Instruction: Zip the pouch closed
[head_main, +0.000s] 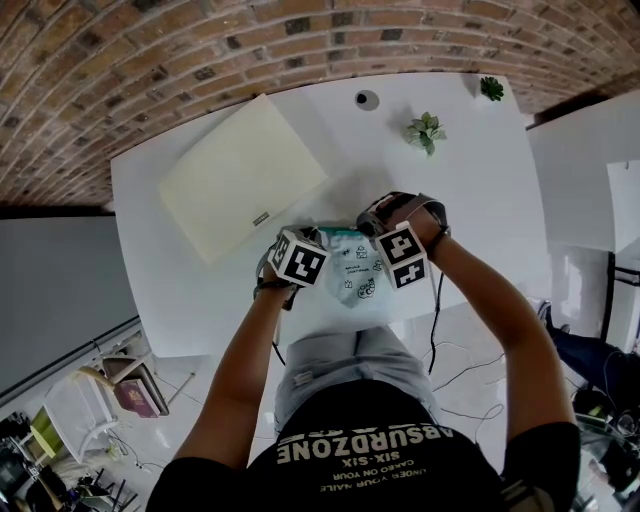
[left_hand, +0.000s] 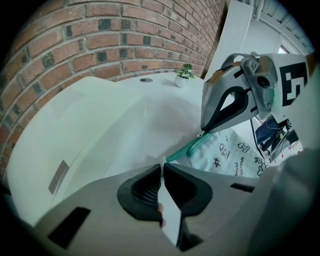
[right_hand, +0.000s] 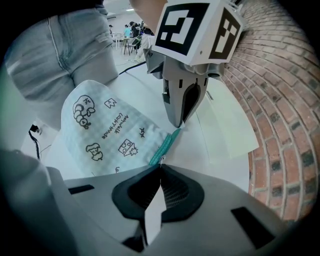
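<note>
Left gripper tight on pouch (right gripper on zipper)

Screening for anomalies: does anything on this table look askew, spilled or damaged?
Nothing stands out. The pouch rests on the white table. The left tongs and right tongs each pinch one end of its teal zipper. Nothing looks spilled or torn.

office-like room: brick wall, white table
</note>
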